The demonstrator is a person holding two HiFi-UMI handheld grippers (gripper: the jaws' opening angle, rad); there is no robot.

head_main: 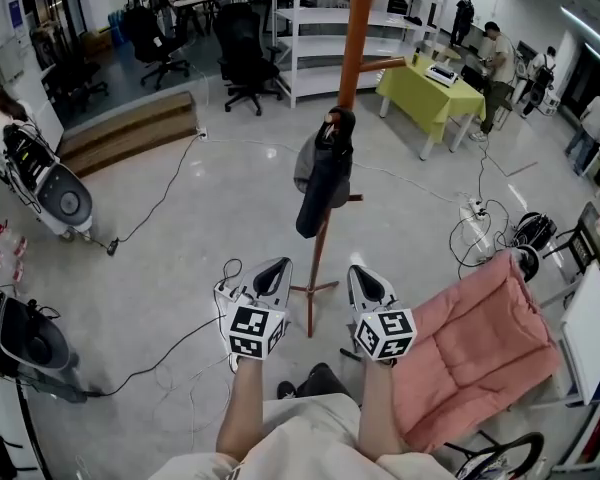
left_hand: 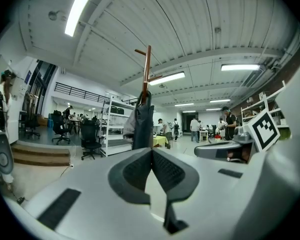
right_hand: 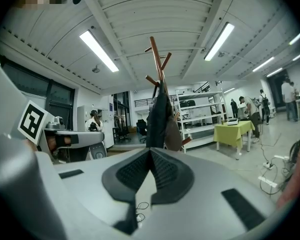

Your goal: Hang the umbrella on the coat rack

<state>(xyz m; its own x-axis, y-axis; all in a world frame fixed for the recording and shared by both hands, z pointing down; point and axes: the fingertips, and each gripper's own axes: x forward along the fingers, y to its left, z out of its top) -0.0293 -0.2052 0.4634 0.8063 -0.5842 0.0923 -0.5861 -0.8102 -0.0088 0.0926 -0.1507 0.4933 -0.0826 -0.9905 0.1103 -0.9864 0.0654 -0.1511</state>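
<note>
A folded dark umbrella [head_main: 323, 178] hangs from a peg of the brown wooden coat rack [head_main: 357, 28], beside a grey garment [head_main: 306, 164]. Both grippers are drawn back toward me, well short of the rack. My left gripper [head_main: 277, 270] is shut with nothing in it, its pads meeting at the tips. My right gripper [head_main: 363, 276] is likewise shut and empty. In the left gripper view the umbrella [left_hand: 143, 126] hangs on the rack [left_hand: 147, 69] straight ahead of the gripper [left_hand: 152, 151]. The right gripper view shows the umbrella [right_hand: 157, 119] on the rack [right_hand: 156, 59] beyond the gripper [right_hand: 150, 151].
A pink quilted cushion [head_main: 480, 343] lies on a chair at my right. Cables [head_main: 170, 353] trail over the floor. A yellow-green table [head_main: 430, 93] and white shelving [head_main: 315, 28] stand behind the rack. Office chairs [head_main: 245, 58] and people stand farther back.
</note>
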